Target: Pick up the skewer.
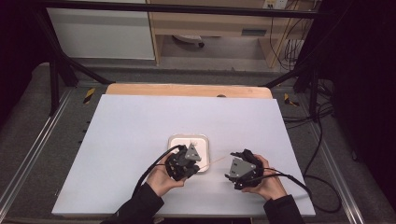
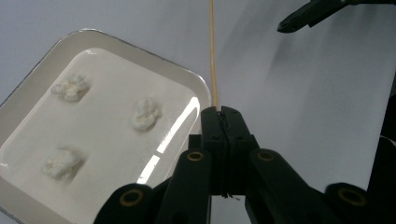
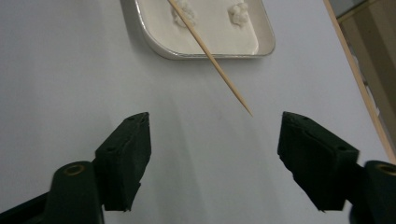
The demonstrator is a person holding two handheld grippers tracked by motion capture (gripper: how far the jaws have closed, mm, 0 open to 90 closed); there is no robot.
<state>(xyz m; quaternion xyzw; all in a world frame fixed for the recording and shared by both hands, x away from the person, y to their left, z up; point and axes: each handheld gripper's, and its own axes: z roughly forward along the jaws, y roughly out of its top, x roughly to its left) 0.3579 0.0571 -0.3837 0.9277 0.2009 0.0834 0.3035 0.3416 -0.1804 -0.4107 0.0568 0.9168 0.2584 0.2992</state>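
Observation:
A thin wooden skewer (image 2: 212, 51) is clamped between the black jaws of my left gripper (image 2: 220, 112), which is shut on its end. In the high view the skewer (image 1: 215, 163) runs from my left gripper (image 1: 190, 166) toward my right gripper (image 1: 231, 166). My right gripper (image 3: 215, 135) stands open, and the skewer's pointed tip (image 3: 247, 109) hangs just ahead of its jaws without touching them. A white tray (image 2: 93, 35) beside the left gripper holds three white crumbly lumps (image 2: 145, 113). The same tray (image 3: 243, 53) lies beyond the skewer in the right gripper view.
The tray (image 1: 173, 140) sits near the middle of a white table top (image 1: 140, 116), which has a wooden strip (image 1: 187, 89) along its far edge. Black cables (image 1: 322, 140) trail off the right side. Black frame posts stand at the far corners.

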